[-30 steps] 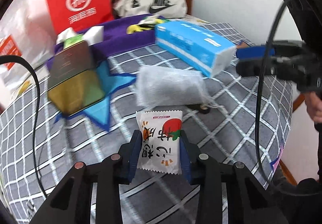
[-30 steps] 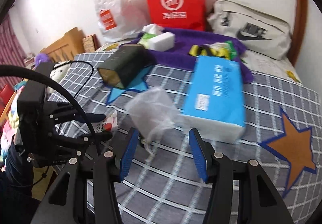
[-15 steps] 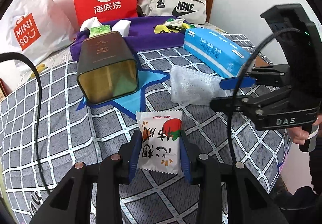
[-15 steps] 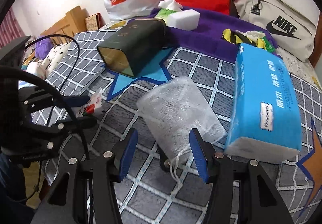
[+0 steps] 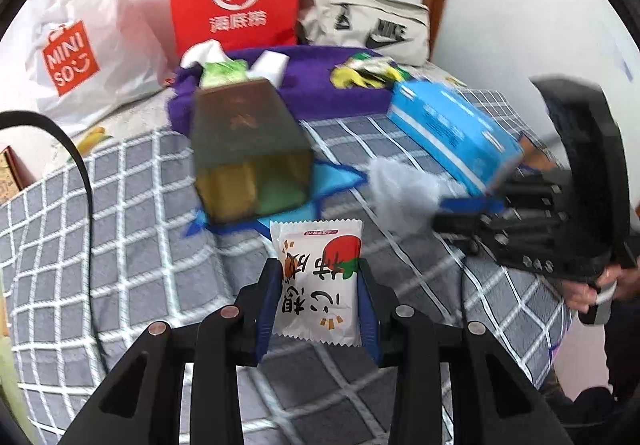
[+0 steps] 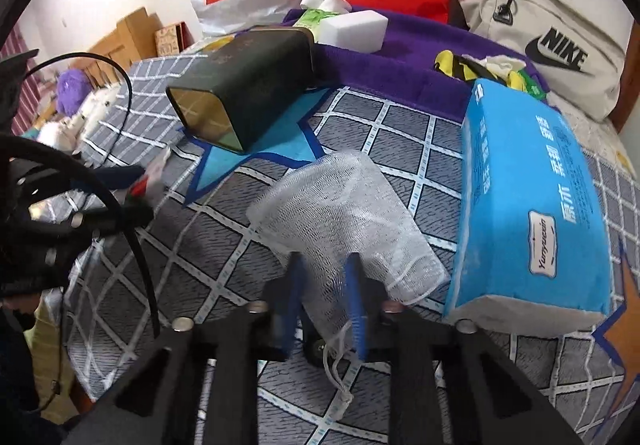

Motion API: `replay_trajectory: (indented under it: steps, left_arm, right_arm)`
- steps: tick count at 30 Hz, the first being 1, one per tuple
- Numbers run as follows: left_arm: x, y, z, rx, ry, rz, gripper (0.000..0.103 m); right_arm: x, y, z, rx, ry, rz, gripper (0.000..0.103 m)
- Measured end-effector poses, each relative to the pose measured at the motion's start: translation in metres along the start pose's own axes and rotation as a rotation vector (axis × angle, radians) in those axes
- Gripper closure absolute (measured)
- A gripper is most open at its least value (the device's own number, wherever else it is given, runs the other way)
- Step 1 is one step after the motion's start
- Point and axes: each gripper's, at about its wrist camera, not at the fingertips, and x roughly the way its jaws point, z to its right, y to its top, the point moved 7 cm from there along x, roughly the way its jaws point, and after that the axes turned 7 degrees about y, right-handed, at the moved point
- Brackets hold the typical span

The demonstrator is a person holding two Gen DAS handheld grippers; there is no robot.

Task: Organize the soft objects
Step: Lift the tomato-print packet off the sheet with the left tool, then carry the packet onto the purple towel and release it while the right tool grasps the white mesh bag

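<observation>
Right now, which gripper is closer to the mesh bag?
Right. The right gripper is closing on the mesh bag's near end. The left gripper, shut on a snack packet, sits off to the bag's left.

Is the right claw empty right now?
No, the right claw has closed its fingers on the near end of the white mesh bag.

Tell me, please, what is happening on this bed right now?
A person is sorting soft items with two handheld tools. The left tool is shut on a white snack packet, held above the checked bedspread. The right tool has its fingers around the near end of a white mesh pouch, beside a blue tissue pack.
</observation>
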Motion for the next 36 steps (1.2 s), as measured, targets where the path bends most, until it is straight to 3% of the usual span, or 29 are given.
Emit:
replay_trajectory:
  steps: [5, 17, 22, 25, 29, 30, 32, 36]
  left_arm:
    - [0.003, 0.036, -0.033, -0.023, 0.065, 0.009, 0.068]
    - [0.036, 0.133, -0.071, -0.040, 0.065, 0.031, 0.068]
    - [0.065, 0.164, -0.077, -0.056, 0.060, 0.017, 0.068]
    - [0.087, 0.180, -0.078, -0.061, 0.049, 0.001, 0.068]
    - [0.114, 0.192, -0.075, -0.051, 0.052, -0.032, 0.068]
    - [0.121, 0.195, -0.074, -0.052, 0.051, -0.041, 0.068]
    - [0.130, 0.199, -0.073, -0.053, 0.039, -0.055, 0.068]
    - [0.149, 0.207, -0.073, -0.059, 0.040, -0.083, 0.068]
  right_arm:
    - [-0.006, -0.001, 0.002, -0.003, 0.010, 0.011, 0.098]
    - [-0.023, -0.012, 0.003, -0.003, 0.020, 0.008, 0.099]
    - [-0.018, -0.014, 0.007, 0.023, 0.027, -0.002, 0.096]
    - [-0.013, -0.014, 0.006, 0.029, 0.024, -0.007, 0.078]
    - [-0.006, -0.015, 0.005, 0.050, 0.010, 0.014, 0.076]
    - [-0.006, -0.015, 0.006, 0.058, 0.013, 0.017, 0.077]
    - [-0.007, -0.014, 0.008, 0.061, 0.007, 0.024, 0.090]
    - [-0.009, -0.012, 0.014, 0.100, 0.024, 0.031, 0.097]
